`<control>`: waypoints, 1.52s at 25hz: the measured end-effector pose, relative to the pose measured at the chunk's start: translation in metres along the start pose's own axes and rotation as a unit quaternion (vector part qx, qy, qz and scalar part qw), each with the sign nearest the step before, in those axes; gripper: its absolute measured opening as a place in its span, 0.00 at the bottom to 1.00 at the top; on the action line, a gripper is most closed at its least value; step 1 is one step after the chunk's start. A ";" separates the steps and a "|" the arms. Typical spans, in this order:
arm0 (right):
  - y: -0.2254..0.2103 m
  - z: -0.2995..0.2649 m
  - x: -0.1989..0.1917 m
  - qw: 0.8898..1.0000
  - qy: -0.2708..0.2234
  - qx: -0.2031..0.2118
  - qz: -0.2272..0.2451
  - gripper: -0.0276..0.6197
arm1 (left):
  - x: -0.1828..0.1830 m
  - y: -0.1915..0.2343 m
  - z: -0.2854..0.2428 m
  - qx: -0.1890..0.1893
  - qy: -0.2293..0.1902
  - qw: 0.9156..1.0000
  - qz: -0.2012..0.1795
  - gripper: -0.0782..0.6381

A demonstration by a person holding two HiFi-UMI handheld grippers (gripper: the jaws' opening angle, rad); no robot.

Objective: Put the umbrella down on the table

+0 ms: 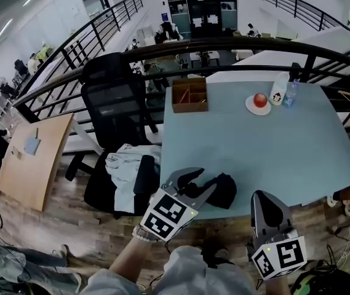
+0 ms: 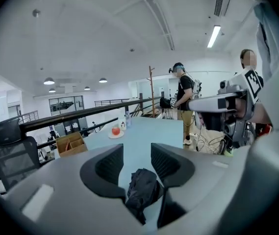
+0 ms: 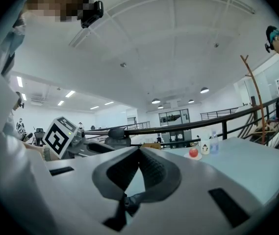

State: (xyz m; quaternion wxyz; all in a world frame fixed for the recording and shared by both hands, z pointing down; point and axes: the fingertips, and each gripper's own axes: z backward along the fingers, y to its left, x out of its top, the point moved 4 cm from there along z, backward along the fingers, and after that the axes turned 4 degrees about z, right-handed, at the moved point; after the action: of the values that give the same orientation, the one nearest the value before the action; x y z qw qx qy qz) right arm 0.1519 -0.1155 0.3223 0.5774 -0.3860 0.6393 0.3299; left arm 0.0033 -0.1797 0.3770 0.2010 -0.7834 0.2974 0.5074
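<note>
The folded black umbrella [image 1: 222,189] lies on the light blue table [image 1: 254,146] near its front edge. My left gripper [image 1: 202,182] hovers just left of it and above it, jaws apart, with nothing pressed between them. In the left gripper view the umbrella [image 2: 141,187] shows low down through the gap of the left gripper [image 2: 137,153], resting on the tabletop. My right gripper [image 1: 264,196] is at the table's front edge to the right of the umbrella. Seen in its own view, the right gripper [image 3: 139,150] has its jaw tips touching and holds nothing.
At the table's far side stand a wooden box [image 1: 189,95], a plate with a red apple [image 1: 259,101], a white bottle [image 1: 278,90] and a water bottle [image 1: 291,94]. A black office chair [image 1: 116,115] with clothes on it stands at the left. A person [image 2: 182,102] stands beyond the table's right end.
</note>
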 end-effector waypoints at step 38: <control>0.011 -0.025 0.017 0.998 -0.029 0.051 0.025 0.04 | 0.025 -0.011 0.058 0.095 -0.068 0.993 0.014 0.12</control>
State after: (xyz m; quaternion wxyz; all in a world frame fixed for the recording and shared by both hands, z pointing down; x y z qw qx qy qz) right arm 0.1294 -0.1340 0.3083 0.6066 -0.3302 0.6476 0.3219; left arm -0.0208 -0.1424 0.3312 0.2875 -0.7202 0.3407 0.5317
